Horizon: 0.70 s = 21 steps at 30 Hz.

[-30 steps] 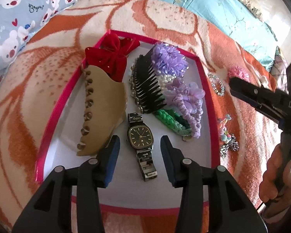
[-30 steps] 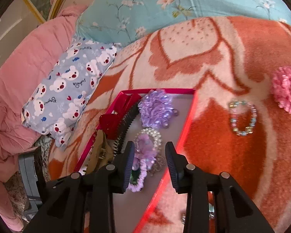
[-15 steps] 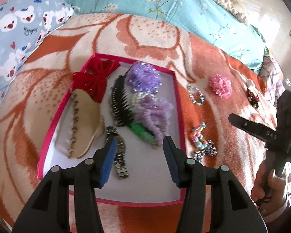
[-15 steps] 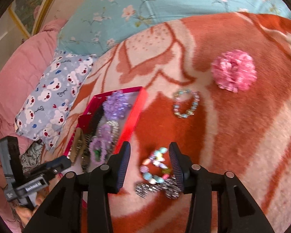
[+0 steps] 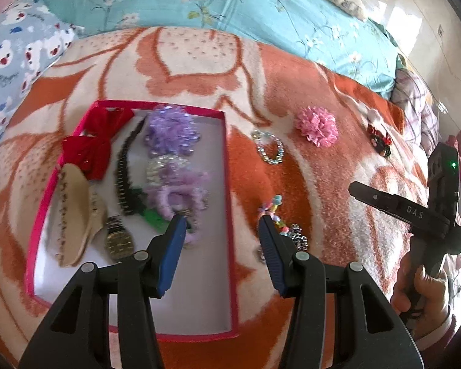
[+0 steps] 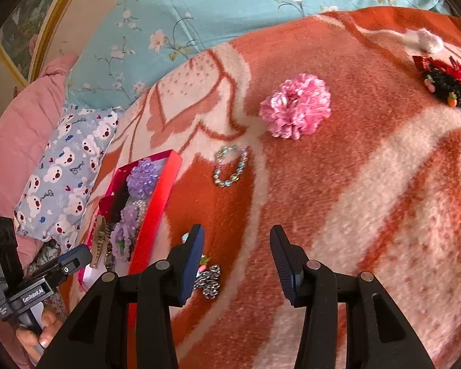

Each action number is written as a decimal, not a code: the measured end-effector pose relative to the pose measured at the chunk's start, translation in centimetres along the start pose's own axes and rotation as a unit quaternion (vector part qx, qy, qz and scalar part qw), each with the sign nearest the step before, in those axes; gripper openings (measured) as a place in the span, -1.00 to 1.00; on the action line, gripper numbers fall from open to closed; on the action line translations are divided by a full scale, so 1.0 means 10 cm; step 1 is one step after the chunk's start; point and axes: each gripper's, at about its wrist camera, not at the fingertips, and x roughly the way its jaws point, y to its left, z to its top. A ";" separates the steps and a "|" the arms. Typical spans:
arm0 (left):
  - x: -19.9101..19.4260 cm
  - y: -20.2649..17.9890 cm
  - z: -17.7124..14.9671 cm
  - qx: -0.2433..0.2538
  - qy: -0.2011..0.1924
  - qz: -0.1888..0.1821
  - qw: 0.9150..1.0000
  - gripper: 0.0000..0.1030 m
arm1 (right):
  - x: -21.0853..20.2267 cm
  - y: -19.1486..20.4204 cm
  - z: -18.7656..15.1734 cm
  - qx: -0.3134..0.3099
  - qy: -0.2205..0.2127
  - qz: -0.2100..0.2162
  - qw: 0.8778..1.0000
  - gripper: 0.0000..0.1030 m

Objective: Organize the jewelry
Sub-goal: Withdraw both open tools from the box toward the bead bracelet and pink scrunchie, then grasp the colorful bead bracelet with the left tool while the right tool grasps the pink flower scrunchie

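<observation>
Jewelry split: pink box [image 5: 229, 184] on blanket [image 5: 199, 58] part filled with clips, scrunchies, watch [image 5: 118, 240]. Outside box: pink flower [image 6: 295, 107], bead bracelet [image 6: 230, 167], chain [image 6: 207, 279]. Left gripper [image 5: 221, 227], right gripper [image 6: 236, 246] both spread wide, empty. Step: picking next loose piece. Next likely: right drops onto chain, pinches.

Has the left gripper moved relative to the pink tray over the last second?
Yes. The left gripper, jaws open, shifted right and back: it now straddles the pink tray edge instead of the watch.
</observation>
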 end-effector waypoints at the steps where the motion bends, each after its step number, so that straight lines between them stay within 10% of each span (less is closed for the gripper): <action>1: 0.02 -0.03 0.01 0.003 0.002 -0.002 1.000 -0.07 | -0.01 -0.02 0.01 0.001 0.000 -0.001 1.000 -0.09; 21: 0.90 -0.81 0.10 0.089 0.089 -0.007 0.992 -0.07 | 0.14 -0.29 0.40 0.017 -0.004 -0.010 1.000 -0.03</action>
